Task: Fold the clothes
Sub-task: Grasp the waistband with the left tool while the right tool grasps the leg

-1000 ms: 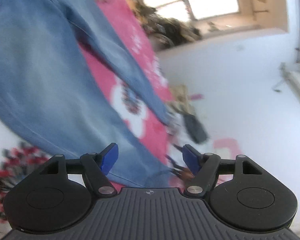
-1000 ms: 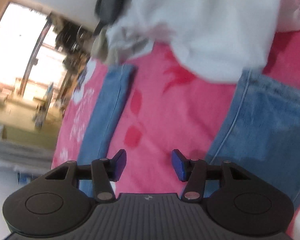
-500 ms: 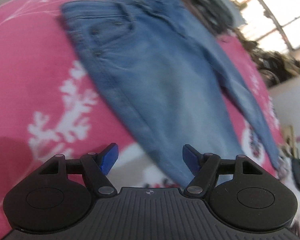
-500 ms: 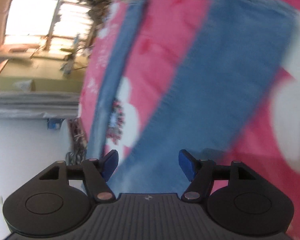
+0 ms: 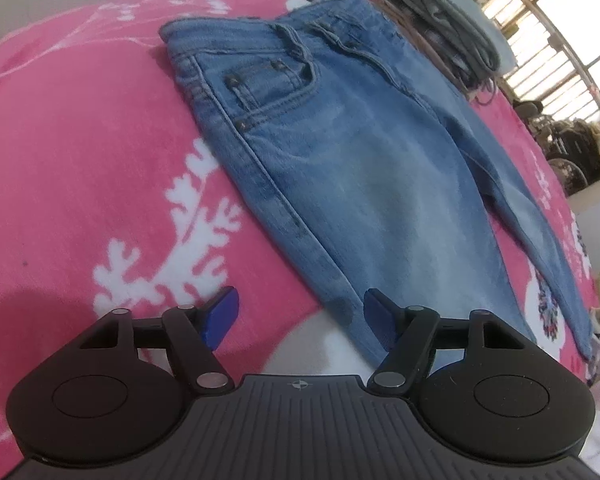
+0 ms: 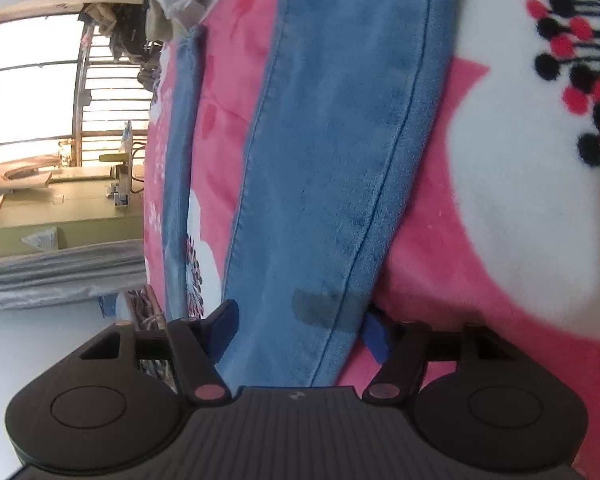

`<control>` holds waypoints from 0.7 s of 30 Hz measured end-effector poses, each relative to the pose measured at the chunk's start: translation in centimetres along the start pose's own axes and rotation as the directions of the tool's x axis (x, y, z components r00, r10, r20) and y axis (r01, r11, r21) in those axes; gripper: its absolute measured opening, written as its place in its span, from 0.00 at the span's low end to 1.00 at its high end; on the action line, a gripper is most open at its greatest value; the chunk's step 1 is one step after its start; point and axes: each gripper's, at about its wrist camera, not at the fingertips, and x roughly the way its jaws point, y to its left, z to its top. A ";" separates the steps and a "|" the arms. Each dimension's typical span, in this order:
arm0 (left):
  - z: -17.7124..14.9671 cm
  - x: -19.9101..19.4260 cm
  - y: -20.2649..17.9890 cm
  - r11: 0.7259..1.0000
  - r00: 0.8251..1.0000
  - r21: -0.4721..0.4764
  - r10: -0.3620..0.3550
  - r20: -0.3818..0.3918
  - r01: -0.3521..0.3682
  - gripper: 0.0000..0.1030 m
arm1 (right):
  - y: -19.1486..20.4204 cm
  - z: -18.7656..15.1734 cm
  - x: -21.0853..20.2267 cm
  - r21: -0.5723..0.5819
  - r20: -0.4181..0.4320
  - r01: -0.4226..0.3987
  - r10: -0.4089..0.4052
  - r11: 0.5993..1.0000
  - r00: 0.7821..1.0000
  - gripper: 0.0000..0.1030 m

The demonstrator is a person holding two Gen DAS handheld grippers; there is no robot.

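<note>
Right wrist view: jeans leg [image 6: 332,168] between closing right gripper [image 6: 300,330] jaws, not yet clamped

Two wrist fisheyes, close and angled down over the same jeans [image 5: 352,168] on a pink blanket [image 5: 80,160].

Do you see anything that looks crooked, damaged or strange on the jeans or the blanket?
Nothing is damaged. The jeans lie flat but diagonally on the pink blanket, with the two legs spread apart. A darker patch shows on one leg near the right gripper; stain or shadow, I cannot tell.
</note>
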 end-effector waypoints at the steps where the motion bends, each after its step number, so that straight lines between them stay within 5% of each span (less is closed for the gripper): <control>1: 0.1 0.1 0.1 1.000 1.000 -0.001 0.005 0.011 -0.005 0.66 | 0.0 -0.2 -0.1 -0.005 0.001 -0.001 0.001 1.000 1.000 0.53; 6: 0.8 0.7 0.1 0.999 0.994 0.015 0.034 0.102 -0.035 0.65 | -0.7 -0.2 -0.1 0.028 0.017 -0.024 0.024 0.999 1.000 0.32; 17: 4.3 2.5 1.0 0.990 0.968 -0.119 0.102 0.230 -0.076 0.51 | -0.2 0.4 1.3 0.058 0.039 -0.022 0.020 0.998 0.999 0.30; 21: 4.8 2.5 0.9 0.981 0.958 -0.164 0.139 0.251 -0.100 0.34 | 0.8 0.4 1.3 0.015 0.043 0.007 -0.008 1.000 0.999 0.29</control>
